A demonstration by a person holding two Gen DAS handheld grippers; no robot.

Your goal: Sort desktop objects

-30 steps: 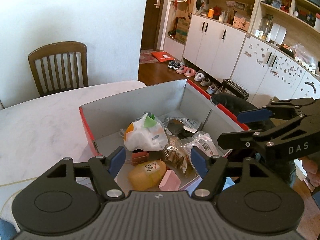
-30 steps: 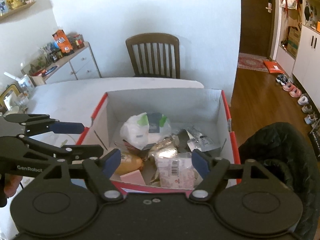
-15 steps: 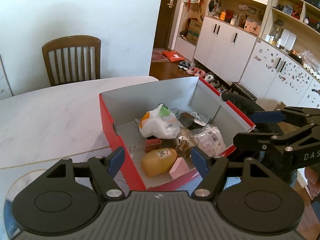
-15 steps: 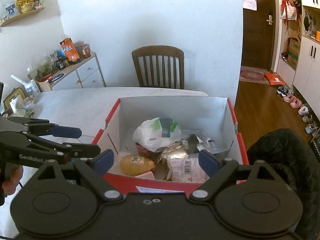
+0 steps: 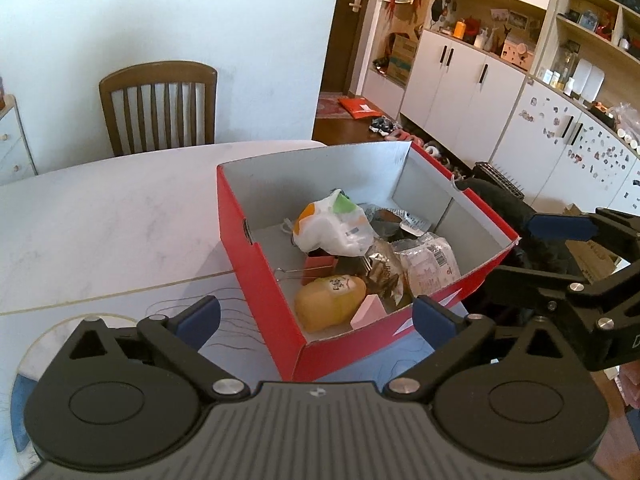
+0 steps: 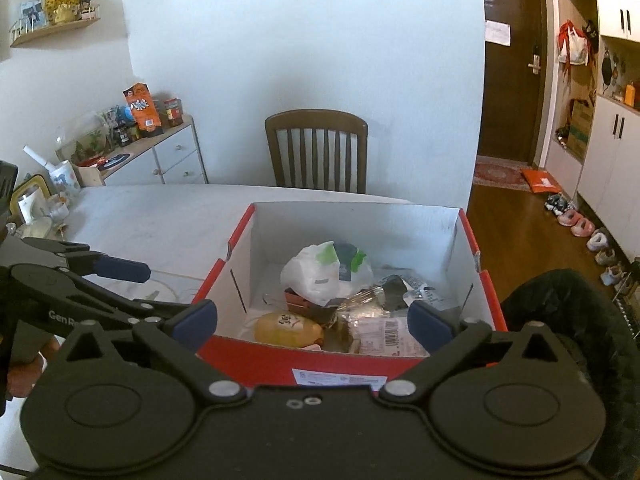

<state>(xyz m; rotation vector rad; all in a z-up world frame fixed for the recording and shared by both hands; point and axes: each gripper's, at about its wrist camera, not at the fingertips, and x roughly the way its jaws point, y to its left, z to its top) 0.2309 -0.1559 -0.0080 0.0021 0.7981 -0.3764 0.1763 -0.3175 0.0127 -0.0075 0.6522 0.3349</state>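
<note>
A red cardboard box (image 5: pixel 256 264) with a white inside stands on the marble table (image 5: pixel 100 220); it also shows in the right wrist view (image 6: pixel 280 364). It holds a white plastic bag (image 5: pixel 332 228), a yellow packet (image 5: pixel 330 304), a pink block (image 5: pixel 370 312), a red binder clip (image 5: pixel 316 270) and several foil and clear wrappers (image 5: pixel 428 264). My left gripper (image 5: pixel 316 318) is open and empty, near the box's front corner. My right gripper (image 6: pixel 314 322) is open and empty, behind the box's near wall.
A wooden chair (image 5: pixel 158 108) stands at the table's far side. A black padded chair back (image 6: pixel 576 320) is to the right of the box. A sideboard with jars (image 6: pixel 152 148) stands at the left. White cupboards (image 5: pixel 460 84) and shoes (image 6: pixel 576 224) line the right.
Both grippers have drawn back and up from over the box, so the whole box now shows in front of them. Both stay open and empty.
</note>
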